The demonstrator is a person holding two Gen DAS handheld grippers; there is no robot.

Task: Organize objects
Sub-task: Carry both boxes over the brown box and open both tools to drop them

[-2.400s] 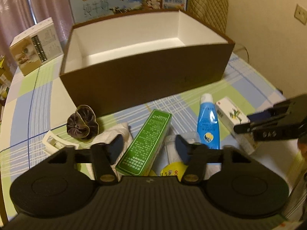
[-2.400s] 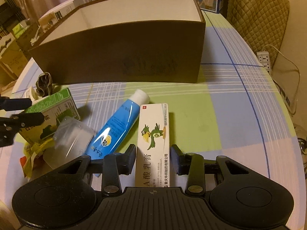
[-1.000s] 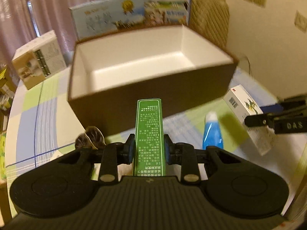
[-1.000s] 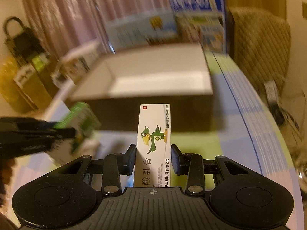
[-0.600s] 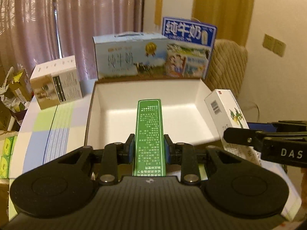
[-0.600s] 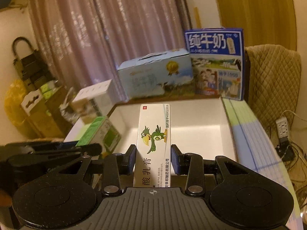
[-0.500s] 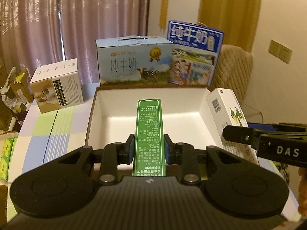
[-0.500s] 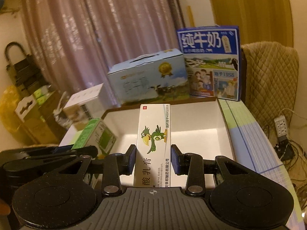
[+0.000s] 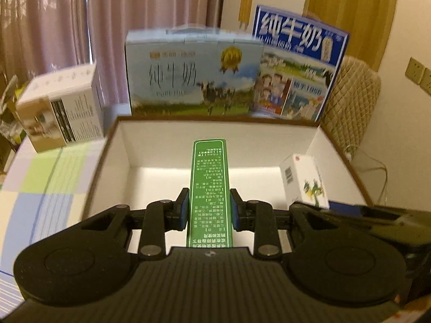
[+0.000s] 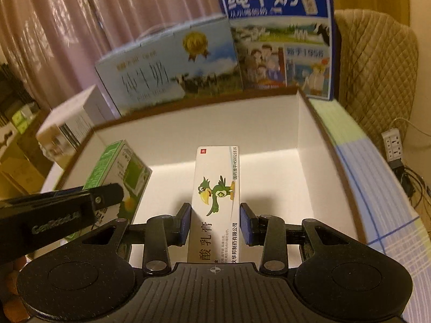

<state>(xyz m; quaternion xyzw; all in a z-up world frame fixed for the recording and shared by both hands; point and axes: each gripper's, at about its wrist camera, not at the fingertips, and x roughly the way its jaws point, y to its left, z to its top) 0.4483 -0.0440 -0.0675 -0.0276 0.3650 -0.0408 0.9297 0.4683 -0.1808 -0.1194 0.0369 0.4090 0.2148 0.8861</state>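
Both views are pretty dim with a warm yellowish indoor cast, and the brightest spot is the white floor of the open box [image 9: 150, 177], which catches light from above while its near side sits in shadow. Heavy fisheye bending curves the curtains [image 10: 54, 40] and walls at the edges, with dark vignetted corners. The milk cartons [image 9: 194, 72] behind look soft and motion-smeared, especially in the left wrist view.

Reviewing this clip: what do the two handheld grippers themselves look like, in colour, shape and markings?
Both are matte black. Each left gripper and right gripper body has a ribbed centre plate with a small crosshair mark, two round disc housings, linkage arms with silver rivets, and blue finger pads. The left gripper's side shows embossed grey lettering, blurred, in the right wrist view. No cables or sleeves visible.
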